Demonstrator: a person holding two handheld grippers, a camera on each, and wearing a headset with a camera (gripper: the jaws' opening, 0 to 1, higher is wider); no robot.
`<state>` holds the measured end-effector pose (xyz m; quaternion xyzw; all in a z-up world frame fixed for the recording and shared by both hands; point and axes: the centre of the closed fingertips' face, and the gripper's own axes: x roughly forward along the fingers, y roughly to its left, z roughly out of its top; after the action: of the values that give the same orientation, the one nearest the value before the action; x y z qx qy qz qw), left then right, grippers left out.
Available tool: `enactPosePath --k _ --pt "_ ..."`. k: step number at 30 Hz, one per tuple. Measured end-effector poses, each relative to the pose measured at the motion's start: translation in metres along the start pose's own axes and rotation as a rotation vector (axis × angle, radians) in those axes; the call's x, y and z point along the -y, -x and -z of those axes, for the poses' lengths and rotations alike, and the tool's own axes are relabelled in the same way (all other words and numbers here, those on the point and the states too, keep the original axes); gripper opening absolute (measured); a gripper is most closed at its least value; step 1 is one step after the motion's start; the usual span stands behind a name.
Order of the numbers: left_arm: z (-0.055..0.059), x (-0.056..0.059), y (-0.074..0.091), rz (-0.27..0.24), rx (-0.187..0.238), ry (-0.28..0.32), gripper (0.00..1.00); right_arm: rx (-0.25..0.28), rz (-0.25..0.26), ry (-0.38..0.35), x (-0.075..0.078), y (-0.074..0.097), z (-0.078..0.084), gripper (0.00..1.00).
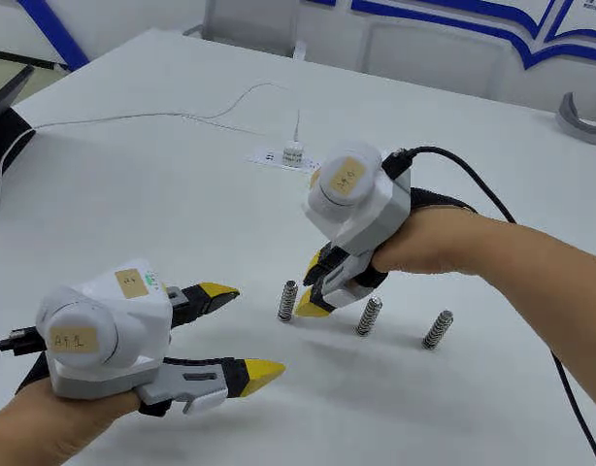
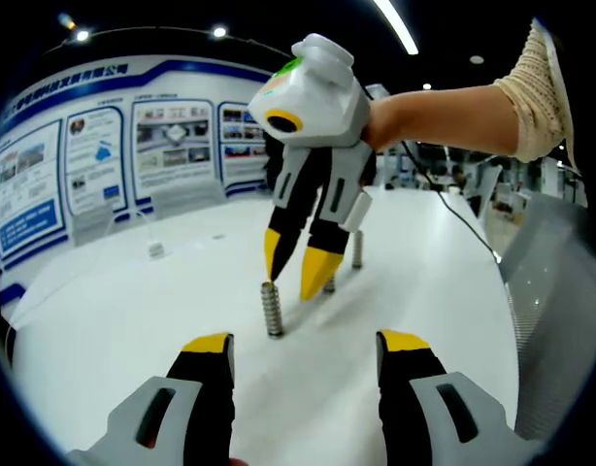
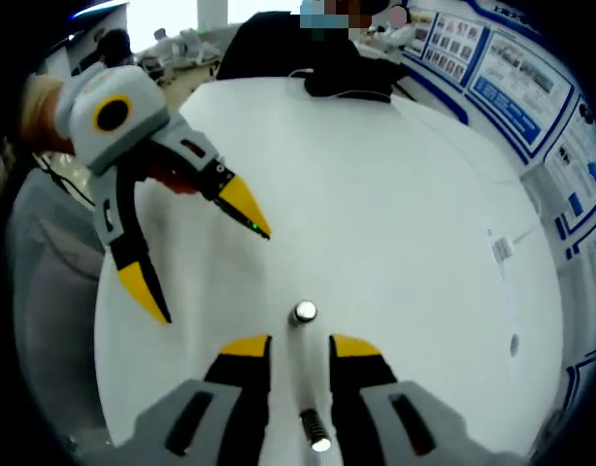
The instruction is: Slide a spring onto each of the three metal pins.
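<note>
Yellow fingertips (image 3: pixel 244 348) of the right gripper (image 1: pixel 314 287) stand a narrow way apart and grip nothing; in the right gripper view we see white table (image 1: pixel 133 214) between them. They point steeply down at the leftmost spring (image 1: pixel 287 301) of three that stand upright in a row. From the left gripper view one tip sits right at that spring's top, though we cannot tell whether it touches. In the right gripper view a bright round metal top (image 3: pixel 304 312) shows just ahead of the tips, and the end of another spring lies lower, in the gap between the jaws. The middle spring (image 1: pixel 369 316) and the right-hand spring (image 1: pixel 438 329) stand just beside the gripper, apart from each other. The left gripper (image 1: pixel 242 330) hangs low and close to us — its jaws spread wide and empty, aimed across the table toward the springs but short of them. Farther back we make out a small white device (image 1: pixel 293 153) on a thin white cable (image 1: pixel 133 118).
</note>
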<state>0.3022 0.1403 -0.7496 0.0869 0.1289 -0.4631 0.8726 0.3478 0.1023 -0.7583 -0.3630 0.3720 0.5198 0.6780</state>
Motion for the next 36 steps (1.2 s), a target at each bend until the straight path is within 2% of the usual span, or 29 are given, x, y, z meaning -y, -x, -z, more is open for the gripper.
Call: enactPosePath --k 5,9,22,30,36 --pt "-0.001 0.000 -0.001 -0.003 -0.003 0.001 0.62 0.078 0.036 -0.043 0.005 0.015 -0.001 0.28" --pt "-0.002 -0.002 -0.003 -0.002 -0.007 0.000 0.63 0.114 0.065 -0.068 0.008 0.025 0.004 0.31" --pt "-0.006 -0.006 -0.006 -0.002 -0.014 -0.004 0.68 0.243 0.157 -0.188 0.019 0.060 0.028 0.42" --pt "-0.009 -0.006 -0.007 0.000 -0.016 -0.002 0.71 0.301 0.223 -0.256 0.024 0.079 0.054 0.49" --pt "-0.010 -0.005 -0.007 0.003 -0.020 -0.001 0.72 0.331 0.261 -0.306 0.022 0.090 0.076 0.54"
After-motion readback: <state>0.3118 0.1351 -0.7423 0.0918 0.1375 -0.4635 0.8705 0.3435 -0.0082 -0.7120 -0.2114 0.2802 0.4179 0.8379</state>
